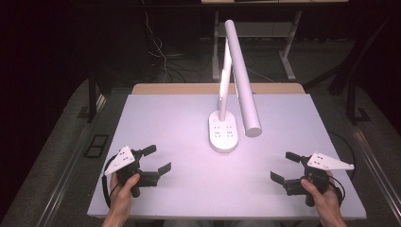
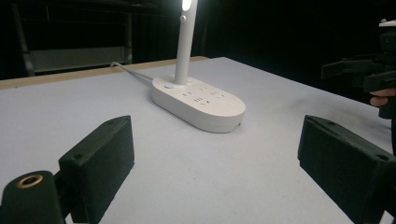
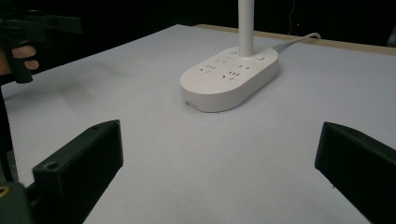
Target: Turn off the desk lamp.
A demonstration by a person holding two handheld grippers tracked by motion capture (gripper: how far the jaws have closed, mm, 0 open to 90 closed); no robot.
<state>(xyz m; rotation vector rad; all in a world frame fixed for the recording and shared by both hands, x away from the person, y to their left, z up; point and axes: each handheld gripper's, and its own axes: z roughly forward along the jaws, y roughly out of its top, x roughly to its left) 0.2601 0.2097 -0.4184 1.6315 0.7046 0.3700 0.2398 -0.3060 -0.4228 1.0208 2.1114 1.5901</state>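
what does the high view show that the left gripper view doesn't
High view alone: the lamp's long tubular head angled over the table, both of the person's hands, the left hand among them, the floor and the desk frames behind.

Left gripper view alone: a close, low look along the left gripper with its two black fingers spread wide, and the white cable leaving the back of the base.

Both: the white table, the lamp's oval base with sockets on top, its upright stem, and the right gripper, open.
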